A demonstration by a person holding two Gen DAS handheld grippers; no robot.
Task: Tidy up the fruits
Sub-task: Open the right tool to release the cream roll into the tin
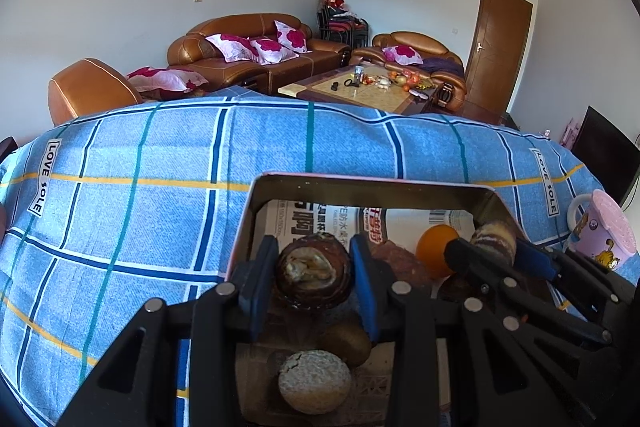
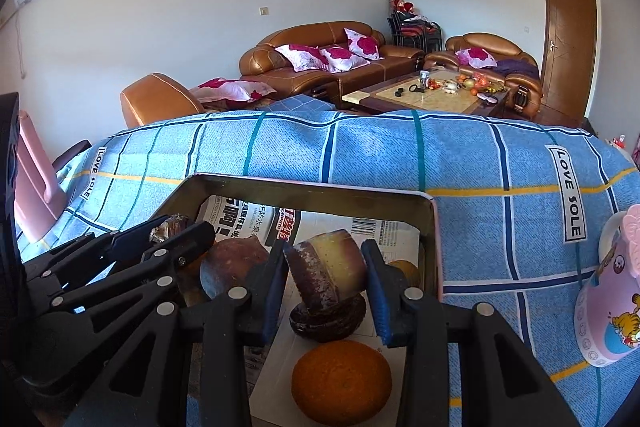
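both grippers over the tray (image 1: 440, 187), each with a piece lifted above its newspaper lining. left gripper (image 1: 314, 277) clamped on a dark round fruit with a pale torn top (image 1: 314, 273), jaws pressed to both its sides, near the tray's middle. right gripper (image 2: 326, 279) clamped on a wedge-shaped cut piece, pale inside and dark-skinned (image 2: 328, 267), toward the tray's right wall. step in hand, by the look of it: carrying picked pieces to sort them; destination not visible, so hard to say where.

next move likely calls for lifting clear of the tray rim without knocking the two grippers together, close side by side as they are.

inside the tray: an orange (image 2: 341, 381), a dark round fruit (image 2: 328, 319) under the wedge, a pale dusty round one (image 1: 314, 381). right of the tray on the checked blue cloth (image 1: 140, 187), a pink cartoon cup (image 2: 612, 291), a tipping risk on any rightward swing.
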